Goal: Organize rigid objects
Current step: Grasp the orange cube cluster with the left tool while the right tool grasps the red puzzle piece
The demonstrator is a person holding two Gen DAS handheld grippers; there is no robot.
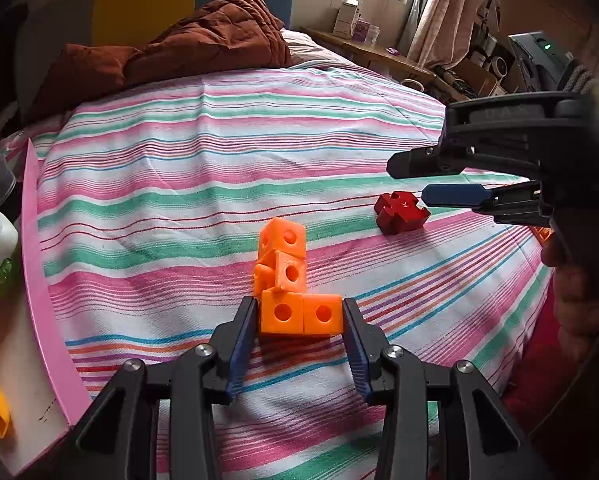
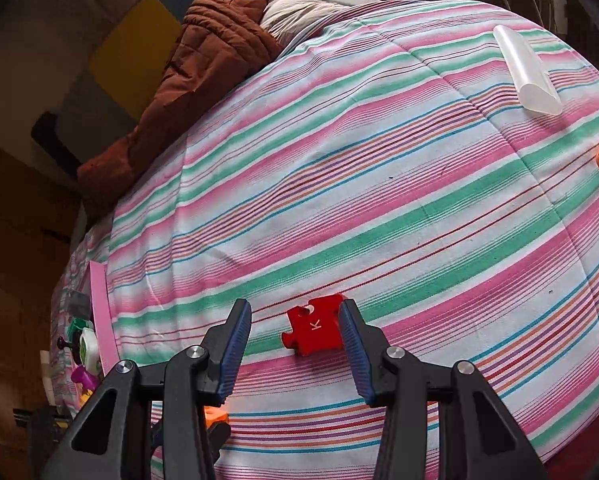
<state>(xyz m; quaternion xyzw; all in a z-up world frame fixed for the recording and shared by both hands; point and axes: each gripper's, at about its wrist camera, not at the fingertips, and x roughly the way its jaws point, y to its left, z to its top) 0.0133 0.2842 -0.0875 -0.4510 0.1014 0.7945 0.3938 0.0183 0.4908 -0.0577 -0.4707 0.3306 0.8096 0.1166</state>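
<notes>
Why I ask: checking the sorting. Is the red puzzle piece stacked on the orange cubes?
No, the red puzzle piece lies alone on the striped sheet, apart from the orange cubes.

My left gripper [image 1: 299, 316] points steeply down, jaws drawn in with both pads touching what sits between them. My right gripper [image 2: 295, 330] tilts down too, jaws parted, only the right pad touching anything.

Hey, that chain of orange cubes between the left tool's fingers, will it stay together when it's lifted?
The orange cube chain looks like rigid plastic, so each cube should resist squeezing. Its upper cubes sit skewed, so the joints may swivel or separate when lifted. The left tool flanks only the bottom two cubes, so the rest might sag.
</notes>
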